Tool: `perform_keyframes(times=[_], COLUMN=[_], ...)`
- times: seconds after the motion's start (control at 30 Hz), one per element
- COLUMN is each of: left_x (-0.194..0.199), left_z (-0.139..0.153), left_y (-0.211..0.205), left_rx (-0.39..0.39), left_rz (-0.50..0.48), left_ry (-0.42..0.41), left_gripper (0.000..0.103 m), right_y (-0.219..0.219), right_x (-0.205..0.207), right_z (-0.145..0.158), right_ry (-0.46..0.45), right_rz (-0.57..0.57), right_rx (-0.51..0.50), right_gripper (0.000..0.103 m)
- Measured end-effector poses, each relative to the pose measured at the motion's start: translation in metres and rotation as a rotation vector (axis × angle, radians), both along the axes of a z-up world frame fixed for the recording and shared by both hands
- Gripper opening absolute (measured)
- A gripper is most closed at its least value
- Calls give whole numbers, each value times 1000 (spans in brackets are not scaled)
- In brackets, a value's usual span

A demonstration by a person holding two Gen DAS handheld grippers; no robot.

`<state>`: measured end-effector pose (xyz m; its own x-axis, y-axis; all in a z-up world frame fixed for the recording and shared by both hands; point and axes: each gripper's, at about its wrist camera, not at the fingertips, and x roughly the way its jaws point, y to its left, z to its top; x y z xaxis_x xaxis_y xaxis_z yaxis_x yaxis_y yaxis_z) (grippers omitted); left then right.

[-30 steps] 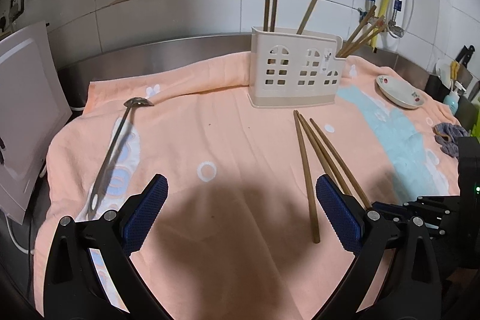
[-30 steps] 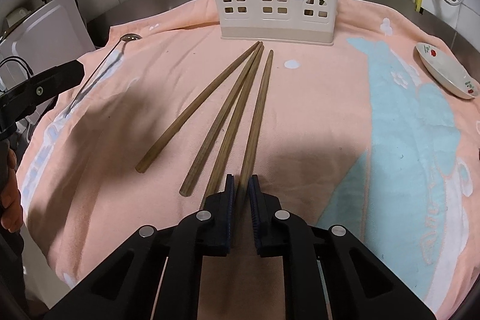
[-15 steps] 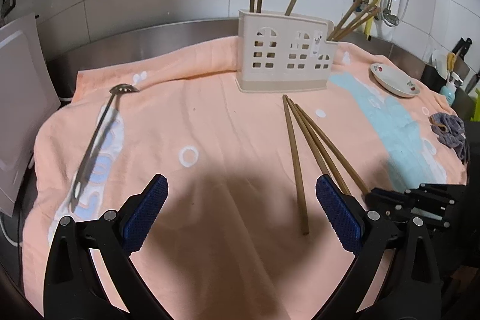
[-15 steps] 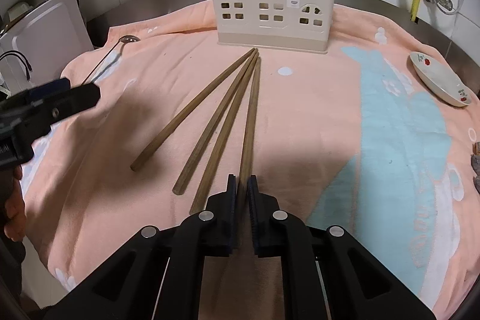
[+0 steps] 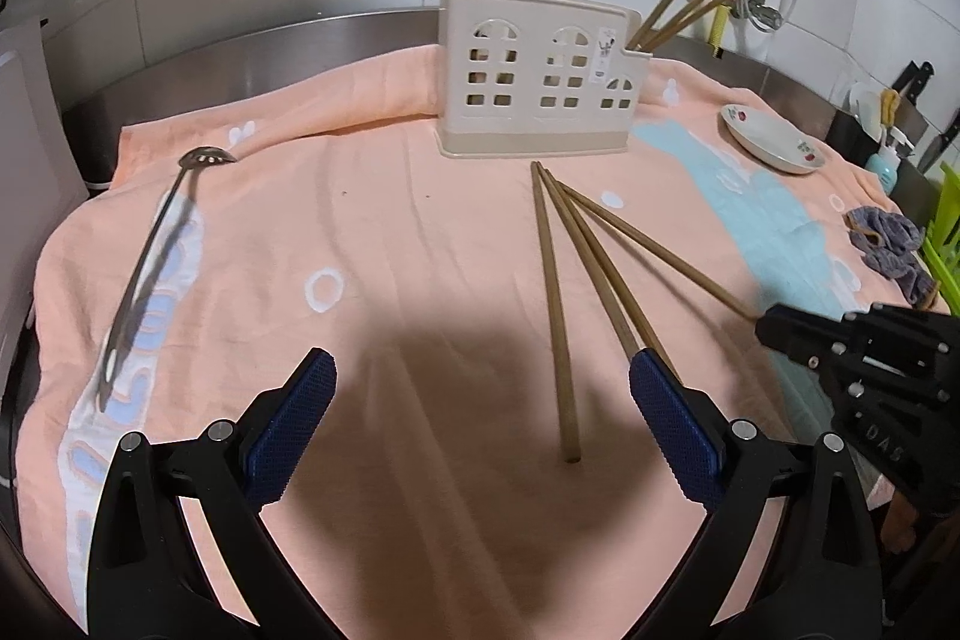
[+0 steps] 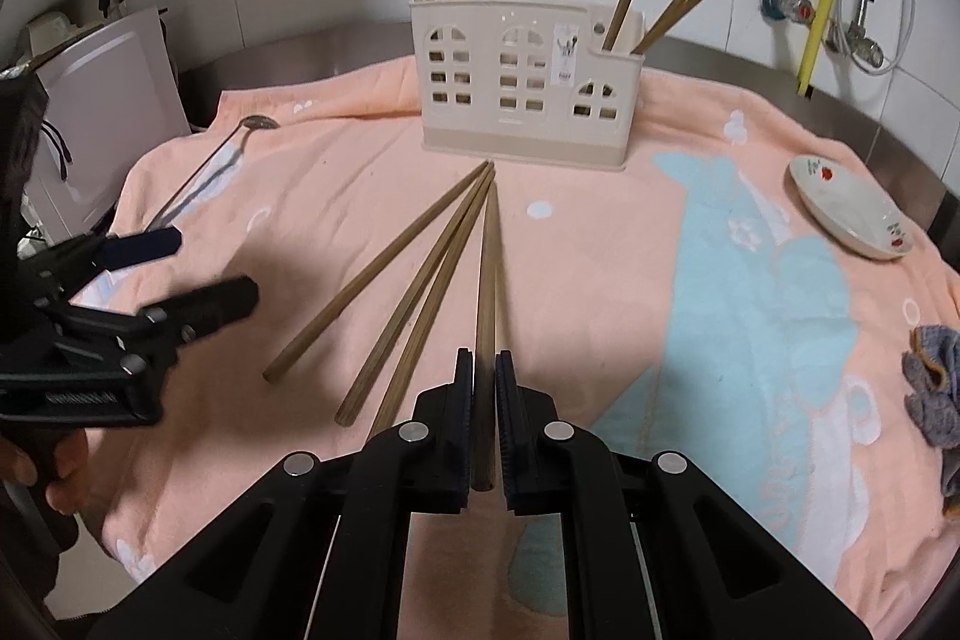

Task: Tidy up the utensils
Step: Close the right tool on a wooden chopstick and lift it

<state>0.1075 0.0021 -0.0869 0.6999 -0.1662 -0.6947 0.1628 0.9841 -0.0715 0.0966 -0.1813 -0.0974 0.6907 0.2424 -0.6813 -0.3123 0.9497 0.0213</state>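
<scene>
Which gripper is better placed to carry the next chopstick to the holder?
Right. The right gripper is shut on a chopstick pointing toward the holder; the left gripper is open and holds nothing.

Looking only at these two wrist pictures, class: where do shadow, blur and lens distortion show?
Left wrist view: a broad dark shadow falls on the towel between the open left gripper fingers; the tiled wall bows with fisheye distortion. Right wrist view: the left gripper at the left edge looks motion-blurred, while the chopstick clamped in the right gripper stays sharp; corners vignette black.
</scene>
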Motion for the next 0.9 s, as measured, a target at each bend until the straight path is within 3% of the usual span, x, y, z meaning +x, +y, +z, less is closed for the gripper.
perform_keyframes(times=[0.13,0.4,0.7,0.77,0.9], left_x=[3,11,22,24,30], left_z=[-4,-17,-30,-33,-38], left_y=[-7,-22,-33,-34,-35], left_rx=[-9,-65,-77,-75,-75], left_rz=[-19,-82,-116,-117,-108], left_ry=[10,61,101,112,134], left_gripper=[92,62,27,22,21], right_y=[-3,-10,-18,-19,-21], right_x=[-1,-3,0,1,2], right_z=[7,24,34,34,37], right_ry=[-24,-74,-102,-103,-109], right_rz=[3,12,19,20,21], right_rx=[2,18,27,30,31], right_gripper=[7,7,7,7,7])
